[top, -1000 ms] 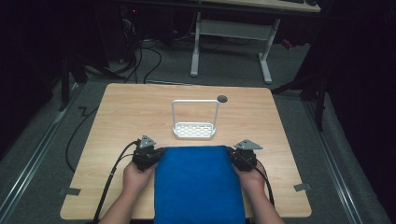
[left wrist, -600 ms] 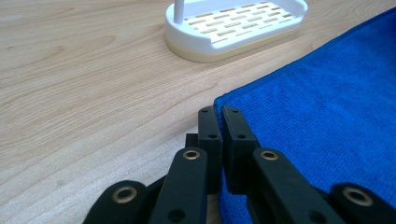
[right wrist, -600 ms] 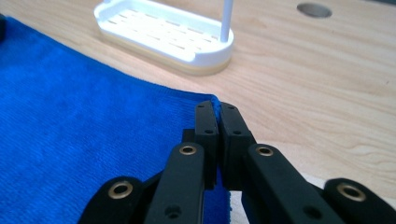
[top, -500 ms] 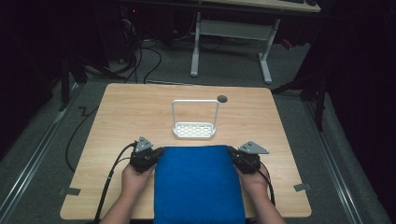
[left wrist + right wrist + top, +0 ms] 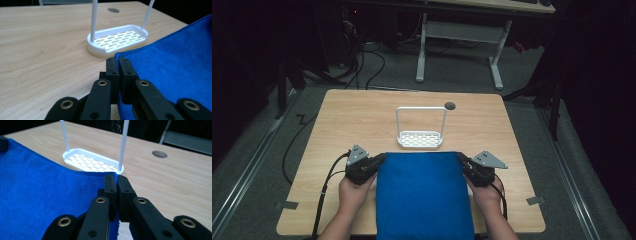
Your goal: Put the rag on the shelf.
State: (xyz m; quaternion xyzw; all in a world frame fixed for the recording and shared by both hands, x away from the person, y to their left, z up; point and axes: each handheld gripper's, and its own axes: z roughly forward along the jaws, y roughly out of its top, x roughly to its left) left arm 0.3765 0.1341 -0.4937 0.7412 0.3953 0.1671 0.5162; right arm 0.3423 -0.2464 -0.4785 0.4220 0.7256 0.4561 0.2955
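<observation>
Blue cloth (image 5: pixel 424 195) lies flat at near edge of table (image 5: pixel 362 115), far hem just short of white rack (image 5: pixel 420 131). Left gripper (image 5: pixel 379 159) & right gripper (image 5: pixel 460 159): jaws pinched on far corners. Recommend lifting both evenly, keeping hem taut, clear of rack.

rack (image 5: pixel 420 139) mid-table (image 5: pixel 337 125), cloth (image 5: pixel 422 195) before it — grippers flanking

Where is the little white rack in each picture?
High view: the white rack stands mid-table, just past the blue cloth.
Left gripper view: the rack sits upper middle, beyond the shut jaws.
Right gripper view: it sits upper left of centre.
Shared landmark: the round hole in the tabletop, just beyond the rack.
</observation>
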